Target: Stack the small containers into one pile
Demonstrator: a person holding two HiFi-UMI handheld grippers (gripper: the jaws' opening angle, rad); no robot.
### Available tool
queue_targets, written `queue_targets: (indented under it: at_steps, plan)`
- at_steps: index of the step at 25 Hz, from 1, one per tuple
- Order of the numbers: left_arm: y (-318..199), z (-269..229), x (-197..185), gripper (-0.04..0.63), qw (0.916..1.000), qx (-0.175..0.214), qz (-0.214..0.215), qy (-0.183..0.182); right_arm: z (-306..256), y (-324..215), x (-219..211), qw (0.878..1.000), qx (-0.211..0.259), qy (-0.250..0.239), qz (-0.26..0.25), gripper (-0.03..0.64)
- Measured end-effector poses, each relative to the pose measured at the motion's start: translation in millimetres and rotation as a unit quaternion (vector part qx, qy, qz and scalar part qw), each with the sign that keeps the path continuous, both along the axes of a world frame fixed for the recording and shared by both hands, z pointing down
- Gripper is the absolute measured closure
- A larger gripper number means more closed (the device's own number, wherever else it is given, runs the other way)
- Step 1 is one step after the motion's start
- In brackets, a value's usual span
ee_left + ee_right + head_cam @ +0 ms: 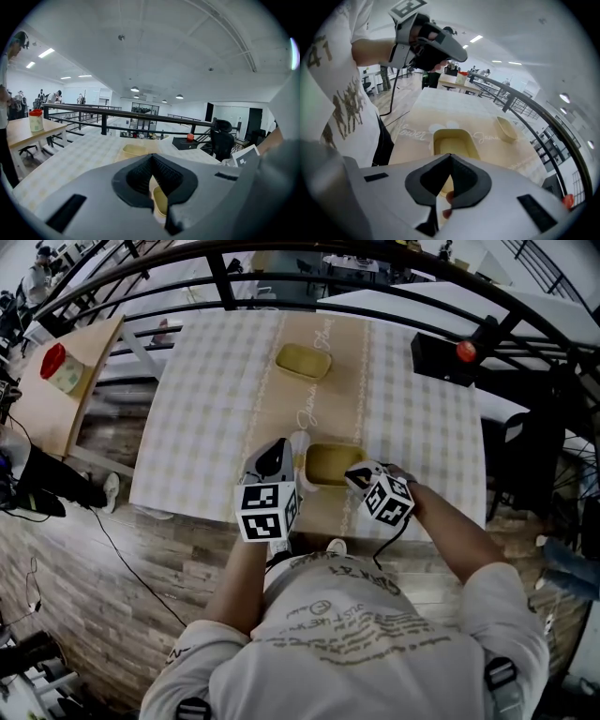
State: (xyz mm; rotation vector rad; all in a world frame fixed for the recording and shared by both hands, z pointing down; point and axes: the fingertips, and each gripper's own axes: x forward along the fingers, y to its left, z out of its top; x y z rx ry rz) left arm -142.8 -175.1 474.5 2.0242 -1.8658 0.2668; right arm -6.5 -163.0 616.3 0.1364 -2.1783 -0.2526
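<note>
Container (330,465) rim in R gripper (357,475), L gripper (294,458) beside

A red-lidded jar (59,367) stands on a wooden desk (52,418); a red ball (466,351) tops a black box (439,360).

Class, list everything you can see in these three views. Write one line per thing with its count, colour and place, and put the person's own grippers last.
Small rectangular plastic containers: 2, pale yellow; near container at the table's front between the grippers, far container alone further back on the runner.
Checked tablecloth: 1, white-grey with a beige runner, covering the table.
Wooden side table: 1, tan, to the left.
Red-lidded jar: 1, pale body, on the side table.
Black box with a red knob: 1, by the table's far right corner.
Metal railing: 1, black, behind the table.
Office chair: 1, black, near the box.
Left gripper: 1, grey, shut on the near container's left rim.
Right gripper: 1, grey, shut on its right rim.
</note>
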Motion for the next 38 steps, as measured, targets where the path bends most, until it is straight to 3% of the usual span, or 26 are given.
queue_targets:
  at_steps: [5, 9, 15, 19, 22, 25, 28, 38]
  plan:
    - [-4.0, -0.9, 0.9, 0.597, 1.0000, 0.007, 0.007, 0.001, -19.6, -14.5, 2.0, 0.994, 0.010, -0.054, 0.090, 0.614]
    - [-10.0, -7.3, 11.1, 0.597, 0.9997, 0.016, 0.018, 0.001, -40.7, -23.1, 9.1, 0.980, 0.013, -0.108, 0.169, 0.614]
    - [-18.1, -12.9, 27.1, 0.597, 0.9988, 0.029, 0.040, -0.001, -77.9, -35.0, 25.0, 0.939, 0.030, -0.195, 0.282, 0.615]
    - [-18.3, -18.4, 39.6, 0.597, 0.9978, 0.036, 0.056, -0.002, -111.1, -47.0, 50.6, 0.902, 0.056, -0.244, 0.352, 0.615]
    - [-17.6, -22.7, 48.1, 0.597, 0.9970, 0.044, 0.064, -0.001, -134.2, -51.8, 69.7, 0.877, 0.068, -0.277, 0.388, 0.614]
    - [-19.9, -23.9, 54.4, 0.597, 0.9963, 0.049, 0.071, -0.002, -148.6, -52.7, 80.7, 0.861, 0.079, -0.298, 0.403, 0.615]
    - [-24.1, -25.0, 61.0, 0.597, 0.9956, 0.049, 0.079, -0.007, -152.4, -52.9, 86.3, 0.857, 0.084, -0.305, 0.407, 0.614]
    - [-36.1, -18.0, 72.0, 0.597, 0.9966, 0.037, 0.070, -0.024, -143.2, -53.8, 96.7, 0.862, 0.070, -0.305, 0.398, 0.615]
